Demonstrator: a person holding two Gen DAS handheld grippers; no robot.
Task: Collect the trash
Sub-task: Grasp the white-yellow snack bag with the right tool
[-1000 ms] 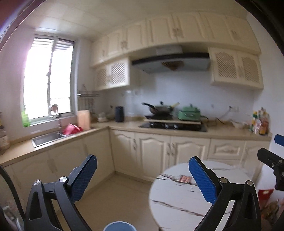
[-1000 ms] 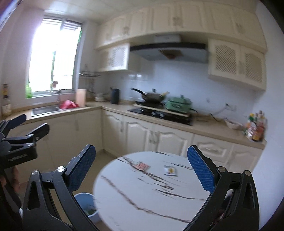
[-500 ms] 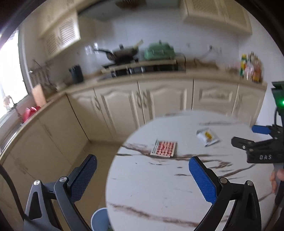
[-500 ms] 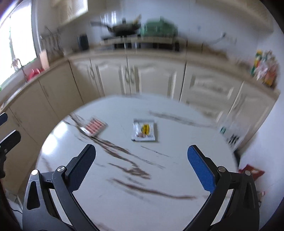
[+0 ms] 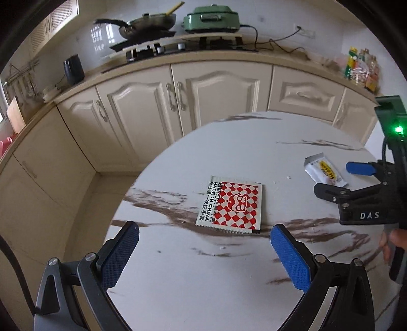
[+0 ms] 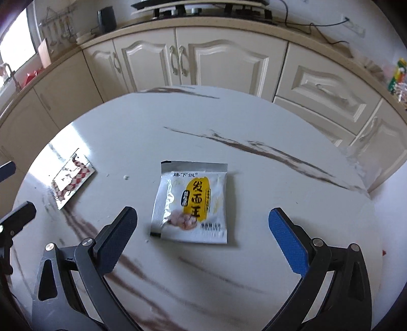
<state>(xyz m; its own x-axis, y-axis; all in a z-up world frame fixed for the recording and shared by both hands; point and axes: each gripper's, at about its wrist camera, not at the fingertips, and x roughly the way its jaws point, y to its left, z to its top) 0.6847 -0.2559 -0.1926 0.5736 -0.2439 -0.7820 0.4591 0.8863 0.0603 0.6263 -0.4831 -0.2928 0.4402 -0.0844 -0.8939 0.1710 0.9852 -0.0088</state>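
1. On the round marble table (image 6: 254, 122), two flat wrappers lay well apart, nothing else but crumbs.
2. Behind it, cream cabinets (image 5: 162, 109) ran under a counter with a stove (image 5: 183, 47), wok (image 5: 147, 24) and green pot (image 5: 212, 19).
3. Left gripper (image 5: 201, 253) hung over the near edge, jaws spread wide, holding nothing. Its tips framed the red packet but sat short of it, no contact.
4. Right gripper (image 6: 201, 240) was also spread wide and empty, the white packet between and just ahead of its tips, apart from both. In the left view it showed at the right edge (image 5: 338, 178), next to that packet.
5. White packet (image 6: 192, 203), yellow label, lay flat mid-table, top edge torn open.
6. Red packet (image 5: 232, 203), checkered, lay flat near the table's left edge (image 6: 72, 182), on a brown vein.
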